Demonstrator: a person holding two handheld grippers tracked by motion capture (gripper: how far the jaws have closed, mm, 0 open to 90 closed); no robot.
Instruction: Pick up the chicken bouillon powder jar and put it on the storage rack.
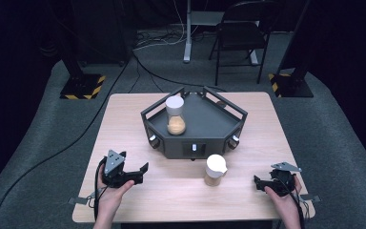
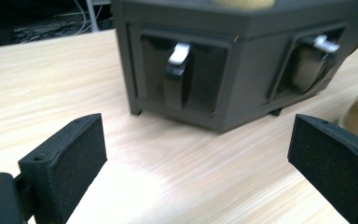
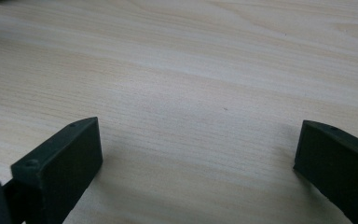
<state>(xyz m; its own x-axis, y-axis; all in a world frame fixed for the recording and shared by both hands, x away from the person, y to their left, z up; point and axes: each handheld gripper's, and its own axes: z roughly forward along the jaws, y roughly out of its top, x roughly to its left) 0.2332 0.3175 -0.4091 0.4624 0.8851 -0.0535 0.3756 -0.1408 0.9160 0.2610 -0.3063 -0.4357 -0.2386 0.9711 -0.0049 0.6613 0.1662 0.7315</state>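
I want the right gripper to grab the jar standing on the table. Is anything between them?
Nothing visible: bare table lies between the right gripper and the jar. The dark tray stands behind the jar.

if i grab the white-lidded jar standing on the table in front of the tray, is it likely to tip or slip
The jar looks taller than wide, so a high push could tip it. Its tan filling sits low, which probably steadies it. The walls appear smooth and clear, perhaps slippery; both the left gripper and the right gripper are open, so grip at mid-height.
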